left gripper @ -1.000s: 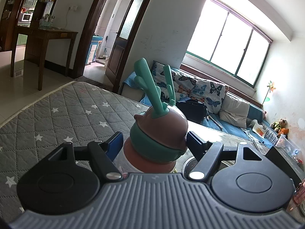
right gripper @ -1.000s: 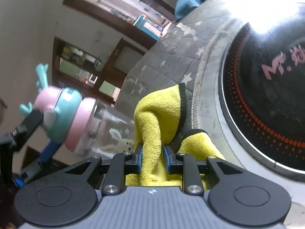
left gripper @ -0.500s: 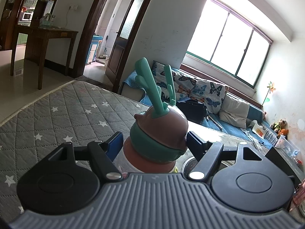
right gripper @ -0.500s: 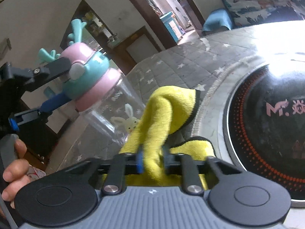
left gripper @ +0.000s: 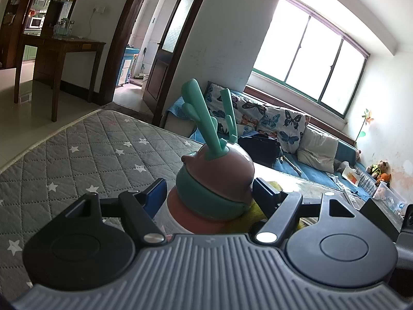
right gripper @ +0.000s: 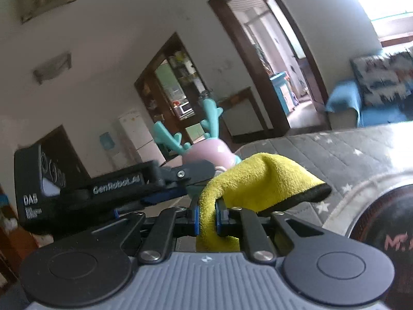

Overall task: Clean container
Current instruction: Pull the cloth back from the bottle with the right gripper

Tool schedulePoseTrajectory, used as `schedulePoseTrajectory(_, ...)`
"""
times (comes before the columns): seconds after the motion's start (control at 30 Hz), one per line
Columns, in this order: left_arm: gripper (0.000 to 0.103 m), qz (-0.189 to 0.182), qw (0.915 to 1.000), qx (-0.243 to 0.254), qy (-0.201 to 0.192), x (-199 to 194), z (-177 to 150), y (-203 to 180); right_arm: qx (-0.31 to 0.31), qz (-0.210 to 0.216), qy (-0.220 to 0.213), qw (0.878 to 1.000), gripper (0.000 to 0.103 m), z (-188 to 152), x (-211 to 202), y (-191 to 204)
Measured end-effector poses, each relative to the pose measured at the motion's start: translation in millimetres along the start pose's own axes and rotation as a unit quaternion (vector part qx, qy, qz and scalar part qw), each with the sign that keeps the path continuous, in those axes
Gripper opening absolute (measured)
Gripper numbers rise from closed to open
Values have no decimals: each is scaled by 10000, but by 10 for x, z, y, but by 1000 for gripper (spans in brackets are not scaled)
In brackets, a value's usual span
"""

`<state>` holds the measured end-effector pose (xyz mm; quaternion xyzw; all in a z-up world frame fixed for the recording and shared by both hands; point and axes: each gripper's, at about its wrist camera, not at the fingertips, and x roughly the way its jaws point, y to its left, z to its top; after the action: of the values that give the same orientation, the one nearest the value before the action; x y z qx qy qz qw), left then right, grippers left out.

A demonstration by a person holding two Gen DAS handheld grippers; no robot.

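My left gripper (left gripper: pixel 207 193) is shut on a clear drinking bottle (left gripper: pixel 216 180) with a pink and teal lid and teal antlers, held above the table. The bottle's lid also shows in the right wrist view (right gripper: pixel 206 152), with the left gripper's body (right gripper: pixel 116 183) across it. My right gripper (right gripper: pixel 207 215) is shut on a yellow cloth (right gripper: pixel 255 178), which is raised against the bottle and hides its clear body. A bit of the cloth (left gripper: pixel 258 211) shows behind the bottle in the left wrist view.
A grey quilted star-pattern cover (left gripper: pixel 85 155) lies over the table. A round black induction cooker (right gripper: pixel 382 222) sits at the right. A sofa with butterfly cushions (left gripper: pixel 273 126) stands beyond the table, and a wooden side table (left gripper: pixel 62 49) near the doorway.
My right gripper has swung up and toward the bottle, bringing the yellow cloth against the bottle's side. The left gripper holds the bottle nearly still.
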<state>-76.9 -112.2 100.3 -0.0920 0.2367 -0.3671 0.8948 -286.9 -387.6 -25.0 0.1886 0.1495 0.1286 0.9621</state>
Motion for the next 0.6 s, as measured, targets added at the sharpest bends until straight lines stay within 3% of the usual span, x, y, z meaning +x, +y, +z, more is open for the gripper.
schedulePoseTrajectory(0.6,74,-28,10000,-11,-2,-33,-19,-24,261,-503,706,9959,11,-426,281,-254)
